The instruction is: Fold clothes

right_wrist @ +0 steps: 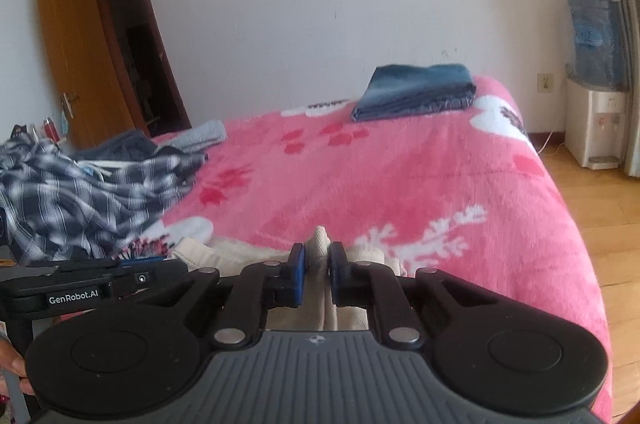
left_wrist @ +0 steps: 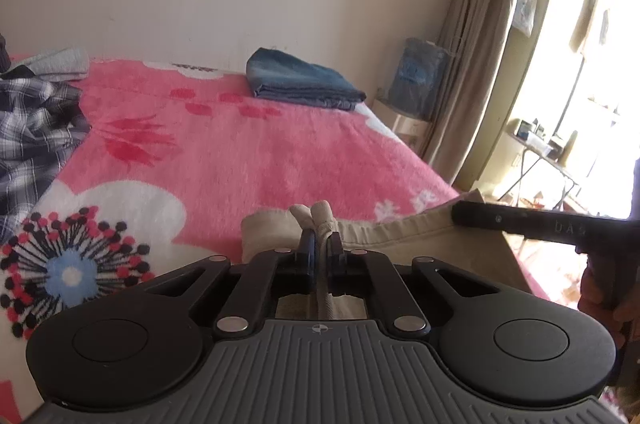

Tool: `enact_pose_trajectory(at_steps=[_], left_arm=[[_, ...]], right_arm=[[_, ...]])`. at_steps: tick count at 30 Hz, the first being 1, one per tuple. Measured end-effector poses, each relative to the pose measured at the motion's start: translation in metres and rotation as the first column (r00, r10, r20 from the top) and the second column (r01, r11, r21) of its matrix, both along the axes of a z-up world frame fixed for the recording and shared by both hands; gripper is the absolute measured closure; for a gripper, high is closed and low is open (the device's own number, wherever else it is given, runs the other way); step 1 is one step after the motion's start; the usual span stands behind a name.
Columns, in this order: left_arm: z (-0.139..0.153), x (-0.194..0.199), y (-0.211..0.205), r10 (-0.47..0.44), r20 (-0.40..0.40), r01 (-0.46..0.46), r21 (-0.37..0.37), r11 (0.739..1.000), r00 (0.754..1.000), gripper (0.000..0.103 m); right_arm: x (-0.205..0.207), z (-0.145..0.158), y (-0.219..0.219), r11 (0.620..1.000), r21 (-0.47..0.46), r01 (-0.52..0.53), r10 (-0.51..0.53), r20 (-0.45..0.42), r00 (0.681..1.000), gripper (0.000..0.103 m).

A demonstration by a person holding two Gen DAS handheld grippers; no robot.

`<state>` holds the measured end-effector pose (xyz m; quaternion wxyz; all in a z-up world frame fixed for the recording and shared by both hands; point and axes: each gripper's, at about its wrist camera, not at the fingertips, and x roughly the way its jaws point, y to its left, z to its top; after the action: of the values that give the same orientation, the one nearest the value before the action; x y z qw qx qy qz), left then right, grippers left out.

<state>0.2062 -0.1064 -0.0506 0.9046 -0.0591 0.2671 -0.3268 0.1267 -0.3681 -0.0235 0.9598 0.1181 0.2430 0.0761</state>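
Note:
A beige garment (left_wrist: 408, 230) lies at the near edge of the pink flowered blanket (left_wrist: 248, 152). My left gripper (left_wrist: 320, 244) is shut on a bunched fold of it, and cloth pokes out past the blue pads. In the right wrist view my right gripper (right_wrist: 317, 258) is shut on another fold of the same beige garment (right_wrist: 224, 252), which bulges between its fingertips. The right tool's black body (left_wrist: 540, 224) shows at the right of the left view. The left tool (right_wrist: 88, 284) shows at the left of the right view. A folded blue denim piece (right_wrist: 416, 92) rests at the far side.
A heap of plaid shirts and grey clothes (right_wrist: 80, 192) covers the bed's left side. A water dispenser (right_wrist: 596, 120) stands by the wall at right, over wooden floor. A brown door (right_wrist: 80, 64) stands open at left. Beige curtains (left_wrist: 476, 44) hang beside a bright balcony.

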Motion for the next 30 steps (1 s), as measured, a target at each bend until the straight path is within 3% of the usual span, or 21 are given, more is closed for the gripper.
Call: enact_pose_trajectory(at_steps=[5, 12, 15, 17, 18, 19, 21, 24, 27, 30], left_arm=[[0.006, 0.011, -0.005, 0.001, 0.01, -0.001, 0.008, 1.0, 1.0, 0.1], [-0.025, 0.032, -0.016, 0.005, -0.037, -0.002, 0.069, 0.998, 0.999, 0.098], [-0.026, 0.032, -0.015, -0.012, -0.025, 0.014, 0.083, 0.996, 1.0, 0.094], [-0.02, 0.033, -0.01, -0.013, -0.04, 0.015, 0.07, 0.997, 0.999, 0.086], [-0.017, 0.033, -0.006, -0.002, -0.044, 0.005, 0.064, 0.998, 0.999, 0.081], [-0.013, 0.033, -0.002, 0.018, -0.04, -0.015, 0.061, 0.998, 0.999, 0.069], [-0.003, 0.03, 0.007, 0.074, -0.018, -0.073, 0.057, 0.996, 0.997, 0.067], [0.012, 0.024, 0.018, 0.061, -0.019, -0.061, -0.01, 0.998, 0.998, 0.067], [0.019, 0.021, 0.011, -0.027, -0.034, 0.027, -0.016, 1.0, 0.999, 0.067], [-0.001, 0.037, -0.009, -0.054, -0.195, 0.065, 0.05, 0.997, 0.979, 0.069]], right_arm=[[0.007, 0.005, -0.004, 1.0, 0.022, 0.02, -0.021, 0.016, 1.0, 0.09], [0.028, -0.017, -0.009, 0.997, 0.043, 0.06, -0.058, -0.032, 0.998, 0.09], [0.036, -0.038, -0.011, 0.996, 0.048, 0.069, -0.064, -0.098, 0.993, 0.09], [0.036, -0.038, -0.019, 0.991, 0.107, 0.078, -0.066, -0.114, 0.991, 0.087], [0.036, -0.035, -0.024, 0.987, 0.14, 0.083, -0.066, -0.123, 0.99, 0.083], [0.034, -0.031, -0.028, 0.982, 0.166, 0.093, -0.072, -0.127, 0.989, 0.075], [0.024, -0.019, -0.032, 0.977, 0.166, 0.136, -0.122, -0.096, 0.988, 0.055], [0.007, 0.002, -0.03, 0.985, 0.103, 0.138, -0.134, -0.04, 0.99, 0.056], [-0.001, 0.017, -0.012, 0.998, 0.018, 0.056, -0.056, -0.009, 0.998, 0.064], [0.005, 0.014, 0.006, 0.999, -0.042, -0.02, 0.019, -0.038, 0.999, 0.076]])
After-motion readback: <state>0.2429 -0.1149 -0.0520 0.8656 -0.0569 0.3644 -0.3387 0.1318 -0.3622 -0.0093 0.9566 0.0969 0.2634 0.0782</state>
